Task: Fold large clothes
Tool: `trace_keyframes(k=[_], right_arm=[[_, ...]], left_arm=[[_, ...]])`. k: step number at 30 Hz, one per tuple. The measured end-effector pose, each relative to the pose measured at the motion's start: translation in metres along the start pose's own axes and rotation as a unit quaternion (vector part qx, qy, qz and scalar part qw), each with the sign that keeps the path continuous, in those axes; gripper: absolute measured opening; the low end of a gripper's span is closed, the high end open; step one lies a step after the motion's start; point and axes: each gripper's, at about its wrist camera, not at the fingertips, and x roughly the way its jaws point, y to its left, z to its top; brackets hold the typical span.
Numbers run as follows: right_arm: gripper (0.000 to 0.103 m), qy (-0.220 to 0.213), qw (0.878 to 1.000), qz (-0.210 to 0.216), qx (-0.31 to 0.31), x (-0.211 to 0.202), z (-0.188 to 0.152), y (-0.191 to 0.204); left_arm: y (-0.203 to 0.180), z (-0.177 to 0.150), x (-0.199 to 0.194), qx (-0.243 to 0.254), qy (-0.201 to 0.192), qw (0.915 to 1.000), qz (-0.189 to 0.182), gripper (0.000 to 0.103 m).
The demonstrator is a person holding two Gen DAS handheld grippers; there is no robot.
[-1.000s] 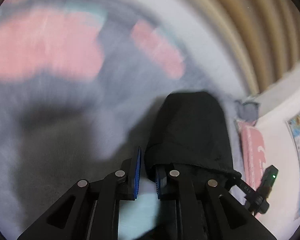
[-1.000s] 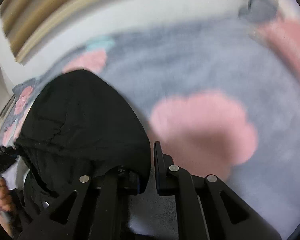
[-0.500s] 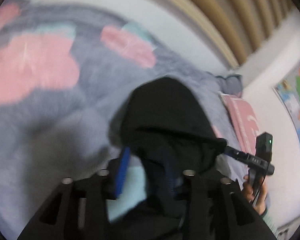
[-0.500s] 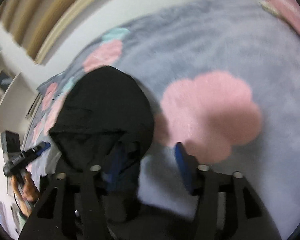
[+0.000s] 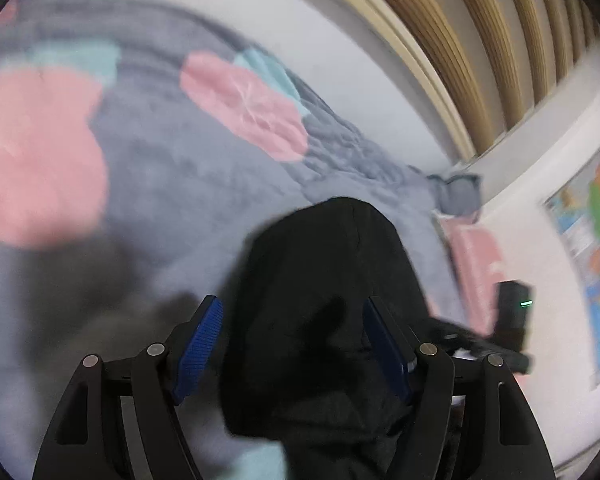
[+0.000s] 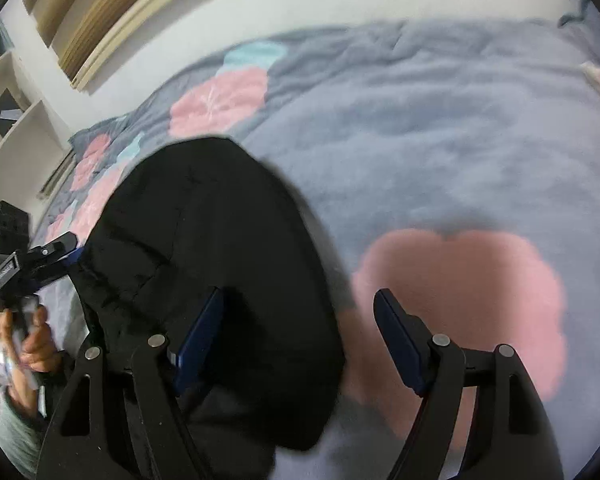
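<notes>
Here the black garment (image 5: 320,304) lies heaped on a grey blanket (image 5: 188,184) with pink flowers, its rounded far edge falling well short of the blanket's edge by the white wall (image 5: 332,56). Open blanket spreads wide to the right of the heap in the right wrist view. The left claw (image 5: 292,344) tilts downward, its jaws opening; the cloth sits between the blue pads (image 5: 198,344) but they do not press it. The right claw (image 6: 300,344) points more steeply down, jaws also opening; its left pad overlaps the garment's edge, its right pad stands over a pink flower. A hand (image 6: 32,340) grips the left claw's handle at the frame's left edge.
</notes>
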Motion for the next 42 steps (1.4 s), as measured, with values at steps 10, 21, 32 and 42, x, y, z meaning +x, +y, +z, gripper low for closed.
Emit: trace_keyframes(k=[10,21,32,42], right_arm=[[0.027,-0.021,0.996,0.019,-0.083,0.003,-0.015,0.026],[0.018,-0.156,0.961,-0.029,-0.226,-0.176,-0.086,0.124],[0.017,-0.217,0.94,-0.062,-0.254,-0.291,-0.248,0.172],[0.026,-0.105,0.971,-0.08,-0.197,-0.27,-0.333,0.15]], left_arm=[[-0.031,-0.022,0.005,0.088,-0.006,0.9961,-0.008,0.023],[-0.147,-0.094,-0.153,0.221,-0.08,0.9705,-0.054,0.02],[-0.192,-0.272,-0.256,0.308,-0.053,0.9493,-0.031,0.024],[-0.137,-0.339,-0.32,0.248,-0.024,0.9674,0.044,0.025]])
